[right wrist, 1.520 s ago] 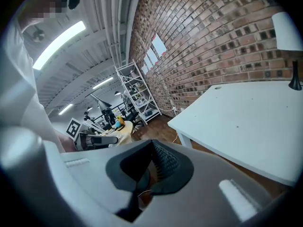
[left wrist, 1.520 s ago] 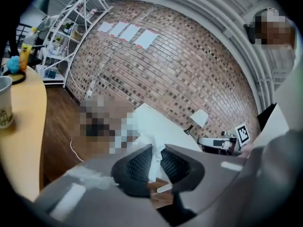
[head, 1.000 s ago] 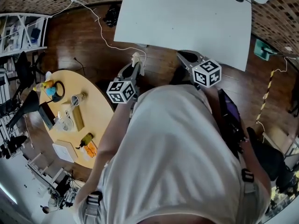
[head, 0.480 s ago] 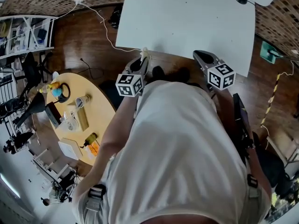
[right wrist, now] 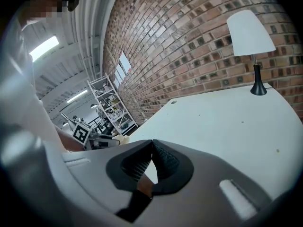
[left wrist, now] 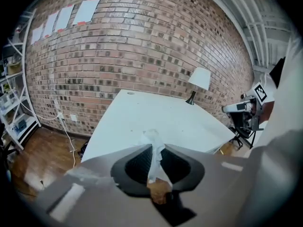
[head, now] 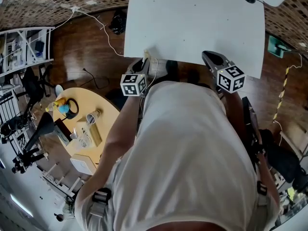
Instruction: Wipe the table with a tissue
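Okay: left hand-held gripper [left wrist: 157, 150] pinches the tissue [left wrist: 150, 138]; right hand-held gripper [right wrist: 151, 143] is pressed together, empty. Suggest: lower tissue flat onto the near desk [left wrist: 156, 112] edge, sweep far, steady pressure.

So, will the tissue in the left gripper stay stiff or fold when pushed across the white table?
Probably floppy: the tissue sits crumpled and thin between the shut jaws of the left gripper. It likely weighs almost nothing, so on the smooth table it may bunch up rather than slide flat.
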Demonstrator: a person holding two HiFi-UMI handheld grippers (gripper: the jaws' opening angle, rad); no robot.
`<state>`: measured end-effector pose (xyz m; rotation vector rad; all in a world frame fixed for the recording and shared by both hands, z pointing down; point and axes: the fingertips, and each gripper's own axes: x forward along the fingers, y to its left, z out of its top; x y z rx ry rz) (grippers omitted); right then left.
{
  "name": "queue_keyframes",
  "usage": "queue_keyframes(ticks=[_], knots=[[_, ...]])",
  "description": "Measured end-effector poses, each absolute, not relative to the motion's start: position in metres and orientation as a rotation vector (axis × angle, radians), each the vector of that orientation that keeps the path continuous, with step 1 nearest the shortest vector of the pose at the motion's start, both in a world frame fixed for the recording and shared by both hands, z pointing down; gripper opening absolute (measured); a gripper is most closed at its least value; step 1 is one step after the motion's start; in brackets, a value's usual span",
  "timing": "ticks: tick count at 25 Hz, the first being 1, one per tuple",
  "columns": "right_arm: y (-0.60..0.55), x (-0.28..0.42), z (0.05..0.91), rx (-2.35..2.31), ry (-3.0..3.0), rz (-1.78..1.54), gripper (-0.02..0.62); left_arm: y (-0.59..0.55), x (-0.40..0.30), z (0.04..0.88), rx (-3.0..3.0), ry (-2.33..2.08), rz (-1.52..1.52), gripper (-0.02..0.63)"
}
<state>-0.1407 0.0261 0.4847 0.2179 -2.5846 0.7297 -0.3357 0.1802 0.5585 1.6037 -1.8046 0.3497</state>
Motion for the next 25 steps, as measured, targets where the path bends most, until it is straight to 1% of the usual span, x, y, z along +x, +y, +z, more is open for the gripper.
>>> queue_keyframes(ticks=[11,17,25], knots=[[0.001,-0.173,0.482,0.465,-2.570,0.759,0.009,0.119,-0.426,0.578,1.657,-1.792,0.434,0.058],[-0.002,-0.178,0.483,0.592,-2.545,0.776,0.008,0.104,-0.447,0.596,1.707,-1.739,0.494,0.058],[-0.005,-0.175,0.479,0.694,-2.528,0.785,0.008,0.092,-0.451,0.614,1.761,-1.661,0.552,0.058]])
